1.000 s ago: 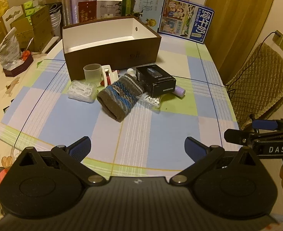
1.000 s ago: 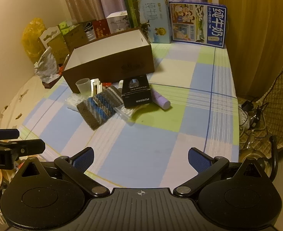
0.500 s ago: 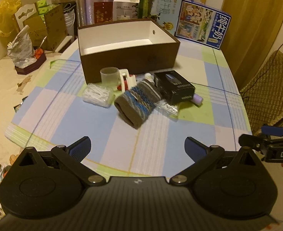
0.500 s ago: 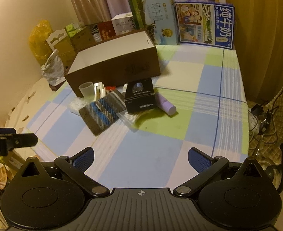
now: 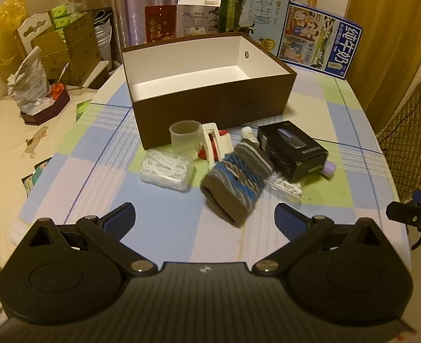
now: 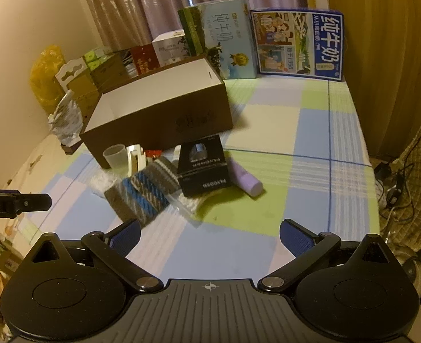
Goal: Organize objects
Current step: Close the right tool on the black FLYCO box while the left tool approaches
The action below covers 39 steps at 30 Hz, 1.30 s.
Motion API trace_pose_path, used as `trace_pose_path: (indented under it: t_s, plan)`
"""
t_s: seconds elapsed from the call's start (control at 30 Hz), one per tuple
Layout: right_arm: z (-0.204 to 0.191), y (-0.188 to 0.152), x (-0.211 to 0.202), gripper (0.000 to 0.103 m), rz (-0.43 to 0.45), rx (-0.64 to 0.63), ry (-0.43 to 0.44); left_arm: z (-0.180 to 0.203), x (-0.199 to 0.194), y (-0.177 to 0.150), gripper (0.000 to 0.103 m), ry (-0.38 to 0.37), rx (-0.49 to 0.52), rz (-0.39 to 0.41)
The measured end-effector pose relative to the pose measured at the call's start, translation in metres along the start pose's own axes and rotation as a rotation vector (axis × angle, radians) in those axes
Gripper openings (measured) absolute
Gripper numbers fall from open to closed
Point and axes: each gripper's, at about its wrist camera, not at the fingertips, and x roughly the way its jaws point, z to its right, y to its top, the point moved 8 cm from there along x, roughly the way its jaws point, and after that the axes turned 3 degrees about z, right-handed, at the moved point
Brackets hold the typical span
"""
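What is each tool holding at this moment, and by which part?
Nothing is held. The left tool and the right tool are both open and empty, short of the striped sock and black box.

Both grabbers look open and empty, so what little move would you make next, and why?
Probably ease the left gripper forward onto the striped grey-and-blue knitted roll: it lies nearest, right ahead of the open jaws, and the brown cardboard box with white inside holds nothing visible.

Left gripper (image 5: 204,217), right gripper (image 6: 210,233): black plastic bodies, round side discs, silver pivot screws, ribbed centre plate, blue textured fingertips (image 5: 121,214); "Robot.AI" lettering on side
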Motion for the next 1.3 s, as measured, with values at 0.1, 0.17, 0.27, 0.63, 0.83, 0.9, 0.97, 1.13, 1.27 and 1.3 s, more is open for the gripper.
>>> trace_pose_path:
  t_s: [0.1, 0.17, 0.27, 0.63, 0.83, 0.9, 0.97, 1.13, 1.27, 1.3]
  plan:
    - [-0.006, 0.007, 0.017, 0.101, 0.004, -0.005, -0.001, -0.011, 0.016, 0.008, 0.102, -0.002, 0.009, -0.007]
    - [-0.009, 0.013, 0.03, 0.101, 0.01, -0.015, -0.004, -0.02, 0.027, 0.012, 0.102, 0.003, 0.012, -0.013]
    - [-0.014, 0.023, 0.051, 0.101, 0.019, -0.037, -0.012, -0.032, 0.043, 0.018, 0.102, 0.005, 0.01, -0.024]
    - [-0.019, 0.047, 0.128, 0.091, -0.028, -0.091, -0.044, -0.061, 0.103, 0.034, 0.102, -0.009, 0.039, -0.054]
    - [-0.017, 0.05, 0.169, 0.091, -0.078, -0.121, -0.082, -0.069, 0.133, 0.034, 0.102, -0.016, 0.055, -0.085]
    - [-0.017, 0.051, 0.18, 0.091, -0.092, -0.13, -0.088, -0.071, 0.141, 0.032, 0.102, -0.02, 0.066, -0.094]
    - [-0.017, 0.05, 0.191, 0.091, -0.109, -0.143, -0.098, -0.073, 0.148, 0.031, 0.102, -0.02, 0.075, -0.103]
    - [-0.016, 0.05, 0.212, 0.09, -0.144, -0.17, -0.12, -0.077, 0.164, 0.028, 0.102, -0.026, 0.084, -0.126]
    - [-0.014, 0.051, 0.224, 0.086, -0.17, -0.191, -0.142, -0.075, 0.176, 0.027, 0.102, -0.034, 0.11, -0.139]
    - [-0.013, 0.05, 0.226, 0.083, -0.176, -0.197, -0.148, -0.075, 0.179, 0.027, 0.102, -0.036, 0.115, -0.142]
